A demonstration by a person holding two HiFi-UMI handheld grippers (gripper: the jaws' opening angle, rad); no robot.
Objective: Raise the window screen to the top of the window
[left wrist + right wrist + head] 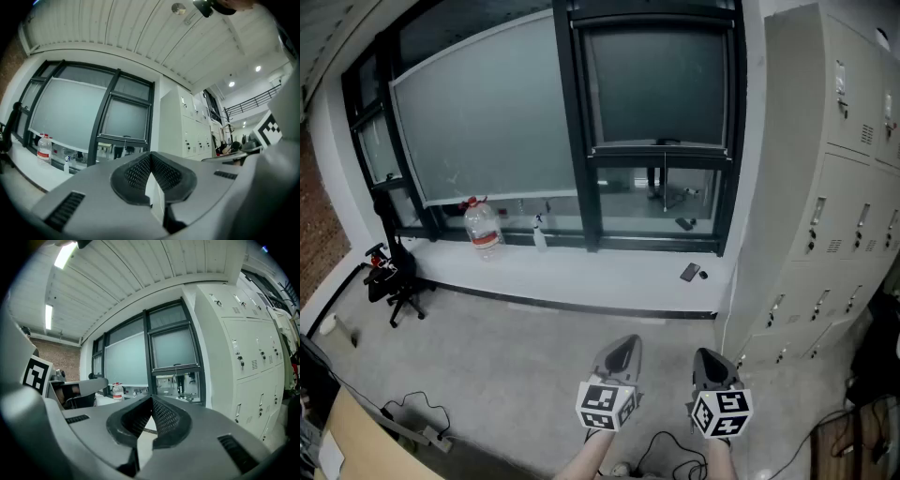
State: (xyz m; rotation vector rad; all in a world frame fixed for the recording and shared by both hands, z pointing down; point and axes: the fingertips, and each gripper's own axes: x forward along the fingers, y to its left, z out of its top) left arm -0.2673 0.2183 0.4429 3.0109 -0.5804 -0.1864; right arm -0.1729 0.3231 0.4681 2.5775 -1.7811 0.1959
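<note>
Grey lockers point(825, 187) beside window point(656, 94), bottle point(484, 228) on sill point(581, 278)

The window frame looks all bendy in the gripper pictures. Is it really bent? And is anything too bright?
Probably not bent. In the left gripper view, the wide lens bows the window frame and blackens the corners. In the right gripper view, the lockers curve the same way and a ceiling light glares white. In the head view, the window screen is evenly lit, its edges only slightly bowed.
</note>
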